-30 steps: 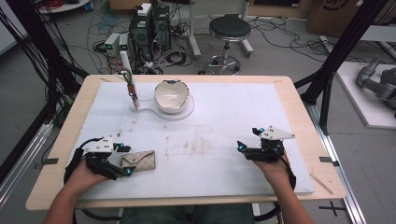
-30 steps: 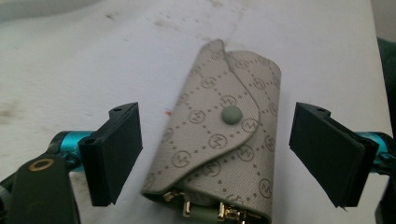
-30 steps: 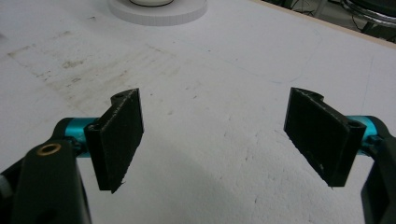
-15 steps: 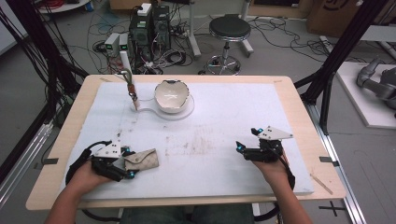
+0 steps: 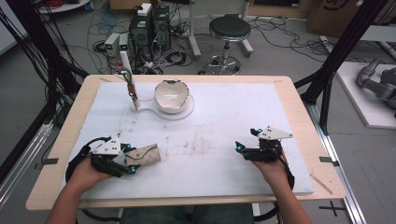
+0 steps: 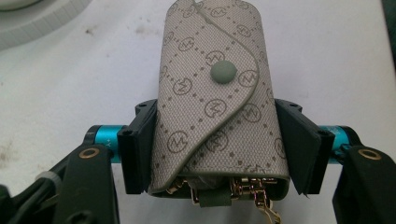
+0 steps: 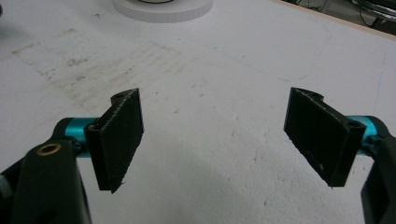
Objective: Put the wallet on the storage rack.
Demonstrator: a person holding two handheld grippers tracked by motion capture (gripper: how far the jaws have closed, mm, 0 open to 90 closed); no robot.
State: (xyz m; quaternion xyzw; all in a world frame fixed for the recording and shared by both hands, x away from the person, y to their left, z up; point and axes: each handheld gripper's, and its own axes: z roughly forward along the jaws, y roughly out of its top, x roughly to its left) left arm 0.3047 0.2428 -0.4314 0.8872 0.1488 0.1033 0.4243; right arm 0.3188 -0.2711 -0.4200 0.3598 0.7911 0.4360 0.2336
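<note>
The left gripper (image 6: 219, 140) has just been closing; its jaws now clamp the monogrammed key pouch (image 6: 215, 98) by both sides on the table (image 5: 224, 121). Grasp looks done, lifting remains. The right gripper (image 7: 215, 140) waits, jaws wide and empty.

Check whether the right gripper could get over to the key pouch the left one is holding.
Probably yes. The right gripper is open and empty, and bare white board lies between it and the key pouch, which the left gripper grips by its near end.
</note>
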